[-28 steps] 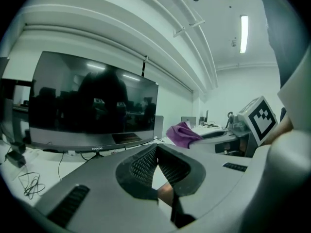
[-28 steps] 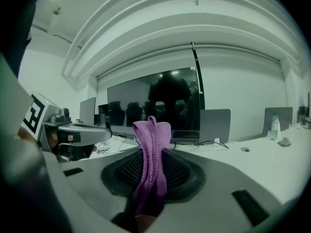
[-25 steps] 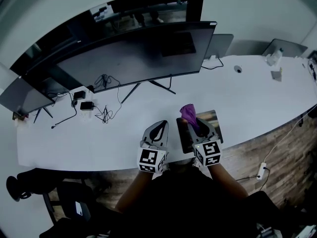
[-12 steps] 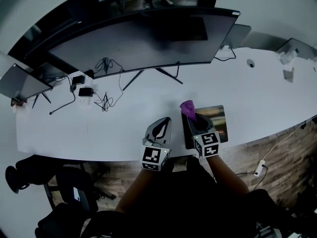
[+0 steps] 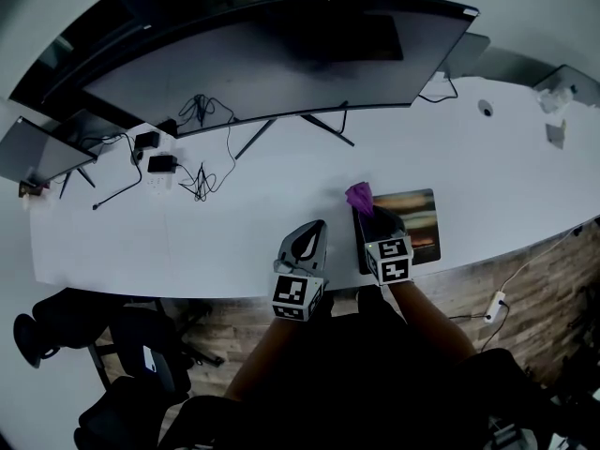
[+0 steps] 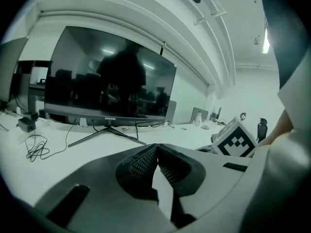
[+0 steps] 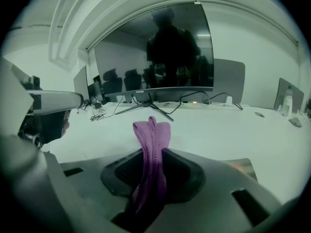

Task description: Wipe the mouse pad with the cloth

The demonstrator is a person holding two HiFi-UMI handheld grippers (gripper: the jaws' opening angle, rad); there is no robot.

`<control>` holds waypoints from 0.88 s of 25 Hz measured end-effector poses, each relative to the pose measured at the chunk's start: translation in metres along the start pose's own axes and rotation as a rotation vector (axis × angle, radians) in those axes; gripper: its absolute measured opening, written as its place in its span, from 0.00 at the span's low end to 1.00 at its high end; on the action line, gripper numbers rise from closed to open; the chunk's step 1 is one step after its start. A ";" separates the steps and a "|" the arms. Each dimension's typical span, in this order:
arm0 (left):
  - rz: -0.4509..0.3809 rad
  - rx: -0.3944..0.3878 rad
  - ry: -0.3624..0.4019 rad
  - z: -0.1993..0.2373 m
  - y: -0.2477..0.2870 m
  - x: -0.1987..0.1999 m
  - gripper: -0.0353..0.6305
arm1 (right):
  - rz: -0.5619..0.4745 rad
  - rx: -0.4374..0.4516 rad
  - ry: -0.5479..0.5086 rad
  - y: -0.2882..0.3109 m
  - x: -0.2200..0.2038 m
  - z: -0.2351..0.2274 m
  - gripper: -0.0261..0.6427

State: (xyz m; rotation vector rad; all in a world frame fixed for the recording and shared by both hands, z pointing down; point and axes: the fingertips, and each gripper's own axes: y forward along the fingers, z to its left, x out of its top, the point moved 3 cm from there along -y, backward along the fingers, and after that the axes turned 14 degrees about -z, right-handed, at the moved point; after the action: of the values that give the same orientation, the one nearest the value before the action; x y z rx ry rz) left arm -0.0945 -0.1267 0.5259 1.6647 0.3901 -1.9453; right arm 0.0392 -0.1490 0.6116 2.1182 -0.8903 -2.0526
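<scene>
Right gripper clamping purple cloth over mouse pad, left gripper closed, empty

desk lies open between mouse pad and monitor stand.

The monitor carries the brand name "coocaa" at the centre of its lower bezel, left of frame centre. No other print is legible.

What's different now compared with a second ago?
The right gripper, jaws clamped on the purple cloth, seems to have slid toward the mouse pad's left edge, baring more of its right side. The left gripper stayed shut and empty beside the pad. The grip on the cloth held throughout.
</scene>
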 end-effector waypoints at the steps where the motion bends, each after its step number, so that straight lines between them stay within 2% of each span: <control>1: 0.003 -0.001 -0.001 0.000 0.000 -0.002 0.08 | 0.013 0.002 0.002 0.002 -0.003 -0.001 0.21; 7: 0.022 0.005 0.002 0.001 0.001 -0.009 0.08 | 0.071 0.007 0.000 0.013 -0.017 -0.003 0.21; 22: 0.039 0.003 0.017 0.000 0.012 -0.012 0.08 | 0.067 0.013 0.017 0.013 -0.017 -0.012 0.21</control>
State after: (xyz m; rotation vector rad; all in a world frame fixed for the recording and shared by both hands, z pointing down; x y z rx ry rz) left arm -0.0869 -0.1338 0.5391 1.6796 0.3589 -1.9051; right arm 0.0471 -0.1568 0.6334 2.0789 -0.9617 -1.9998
